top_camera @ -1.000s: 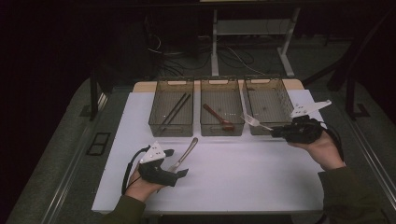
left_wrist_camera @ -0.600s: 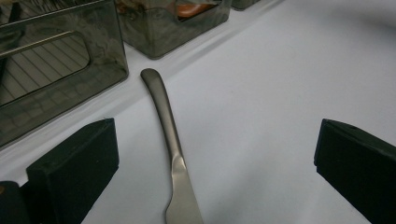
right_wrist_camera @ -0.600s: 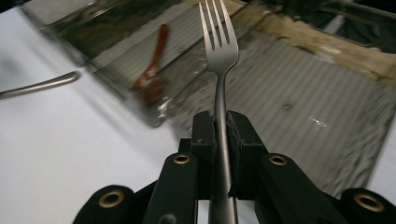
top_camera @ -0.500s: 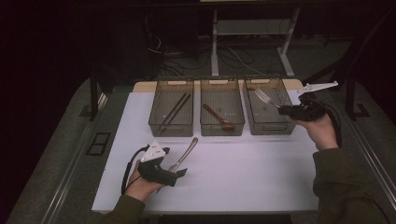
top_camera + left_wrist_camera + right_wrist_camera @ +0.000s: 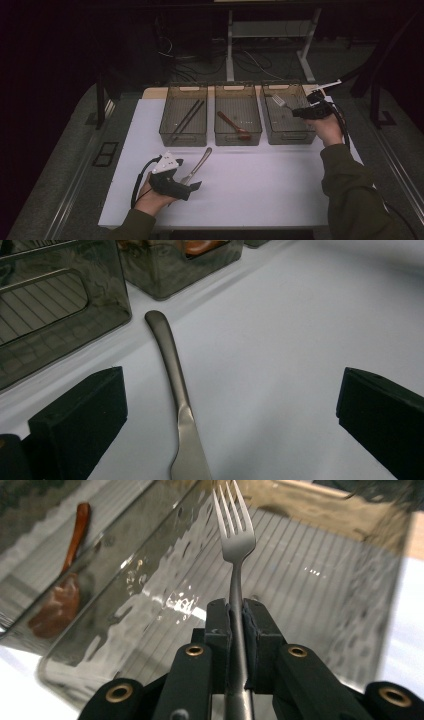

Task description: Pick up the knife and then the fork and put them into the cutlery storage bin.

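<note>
A metal knife (image 5: 200, 162) (image 5: 172, 360) lies on the white table top, its handle pointing toward the bins. My left gripper (image 5: 187, 173) (image 5: 235, 390) rests over it and is open. Its jaws have just been opening; the knife lies between them and neither pad touches it. My right gripper (image 5: 299, 111) (image 5: 236, 607) is shut on the handle of a metal fork (image 5: 279, 102) (image 5: 235, 535). It holds the fork above the right-hand clear bin (image 5: 287, 140), tines pointing left over the bin's floor (image 5: 310, 570).
Three smoky clear bins stand in a row at the back of the table. The left bin (image 5: 165, 131) holds dark chopsticks (image 5: 189, 119). The middle bin (image 5: 237, 141) holds a wooden spoon (image 5: 234, 125) (image 5: 62, 597). White table (image 5: 270, 190) spreads in front of them.
My right gripper has carried the fork away from the person and slightly down, from the bin's near end to over its middle. The left hand has stayed where it was.
</note>
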Demonstrator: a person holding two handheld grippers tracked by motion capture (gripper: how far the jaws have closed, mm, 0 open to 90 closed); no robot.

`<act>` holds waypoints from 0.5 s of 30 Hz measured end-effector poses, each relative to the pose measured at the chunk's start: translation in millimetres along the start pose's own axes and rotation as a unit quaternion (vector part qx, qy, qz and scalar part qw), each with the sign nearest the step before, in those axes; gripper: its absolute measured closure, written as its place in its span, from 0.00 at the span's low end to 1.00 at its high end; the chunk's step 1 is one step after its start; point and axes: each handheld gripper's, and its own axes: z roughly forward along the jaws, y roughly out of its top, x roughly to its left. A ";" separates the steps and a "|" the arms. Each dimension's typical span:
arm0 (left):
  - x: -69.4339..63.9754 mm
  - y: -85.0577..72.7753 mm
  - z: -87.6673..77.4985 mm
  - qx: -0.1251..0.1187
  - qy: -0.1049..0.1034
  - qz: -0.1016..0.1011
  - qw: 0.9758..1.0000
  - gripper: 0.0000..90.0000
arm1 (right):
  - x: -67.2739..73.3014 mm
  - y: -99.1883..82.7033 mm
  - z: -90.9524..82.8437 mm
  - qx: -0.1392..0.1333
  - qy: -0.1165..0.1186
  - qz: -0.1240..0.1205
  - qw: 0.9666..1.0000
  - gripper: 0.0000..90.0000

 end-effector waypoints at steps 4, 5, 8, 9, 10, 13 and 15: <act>-0.5 -0.3 0.1 0.004 0.001 0.005 1.000 0.00 | -2.3 -1.6 18.3 0.016 0.000 0.005 1.000 0.88; -0.3 -0.2 -0.4 0.005 0.001 0.004 1.000 0.00 | -3.2 -2.2 20.1 0.016 0.005 0.009 1.000 0.79; 1.7 -0.5 -1.3 0.003 0.005 0.004 1.000 0.00 | -3.7 -2.7 15.7 -0.005 0.008 0.018 1.000 0.68; 2.1 -0.6 -1.4 0.003 0.006 0.002 1.000 0.00 | -4.0 -3.0 13.2 -0.009 0.013 0.021 1.000 0.62; 2.4 -0.5 -1.6 0.005 0.008 0.002 1.000 0.00 | -4.1 -3.4 10.5 -0.014 0.019 0.023 0.999 0.58; 2.3 -0.2 -2.2 0.010 0.016 0.004 1.000 0.00 | -1.8 -7.0 0.0 -0.031 0.029 0.015 0.999 0.51; 2.9 -0.3 -1.9 0.011 0.020 0.005 1.000 0.00 | 0.7 -11.0 -9.0 -0.044 0.040 0.011 0.998 0.48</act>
